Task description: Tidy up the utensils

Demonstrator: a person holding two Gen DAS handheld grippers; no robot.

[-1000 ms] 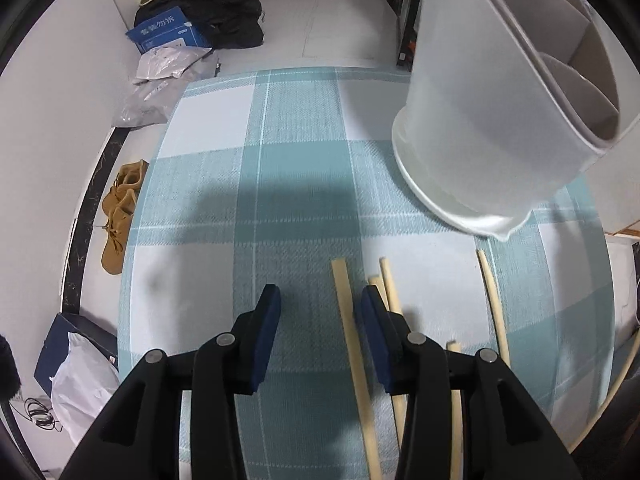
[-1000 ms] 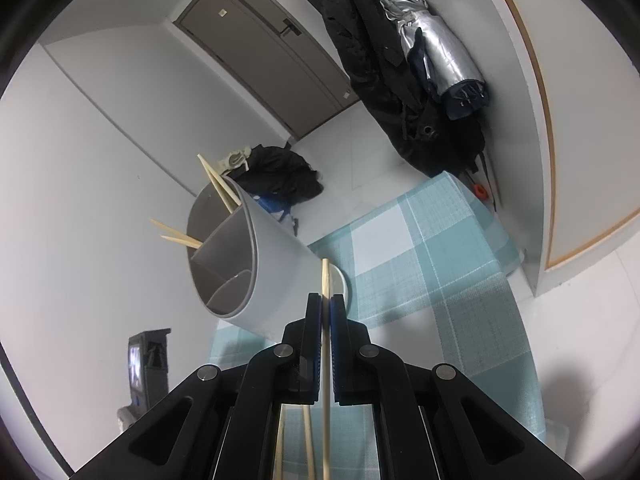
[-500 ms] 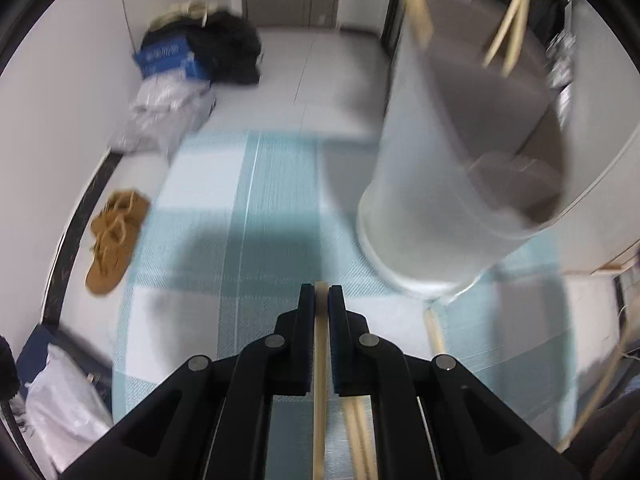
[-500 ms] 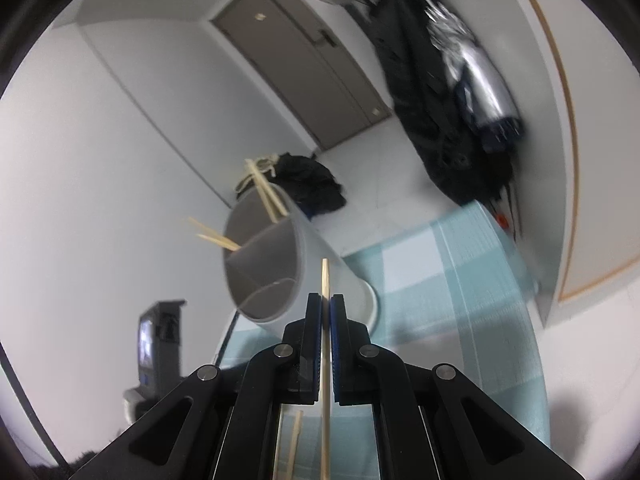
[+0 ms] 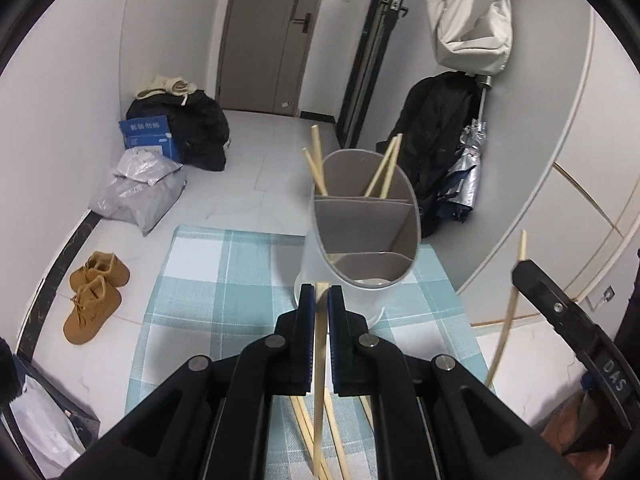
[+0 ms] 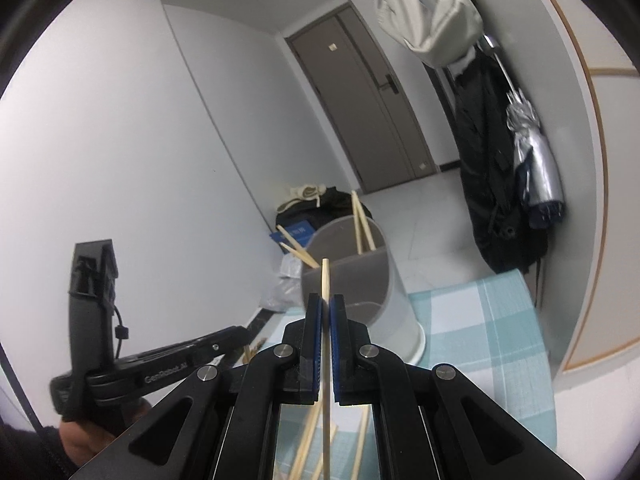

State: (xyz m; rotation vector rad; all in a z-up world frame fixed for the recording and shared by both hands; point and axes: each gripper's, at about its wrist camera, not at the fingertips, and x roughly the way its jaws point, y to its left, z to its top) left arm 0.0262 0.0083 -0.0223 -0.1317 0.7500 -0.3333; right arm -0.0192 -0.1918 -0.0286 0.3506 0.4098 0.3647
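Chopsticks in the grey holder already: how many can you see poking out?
4, all in the back compartment of the grey holder: two lean left, two lean right. The other compartments look empty, though their bottoms are partly hidden.

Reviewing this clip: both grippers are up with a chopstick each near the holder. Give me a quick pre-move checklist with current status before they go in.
1. Left gripper shut on a chopstick: ok.
2. Right gripper shut on its chopstick: ok.
3. Holder upright on the checked cloth: ok.
4. Free compartment in the holder: ok; the near ones look empty, the far one has four sticks.
5. Chopstick tips aligned over the opening: cannot tell.
6. Loose chopsticks left on the cloth: not ok, several remain.
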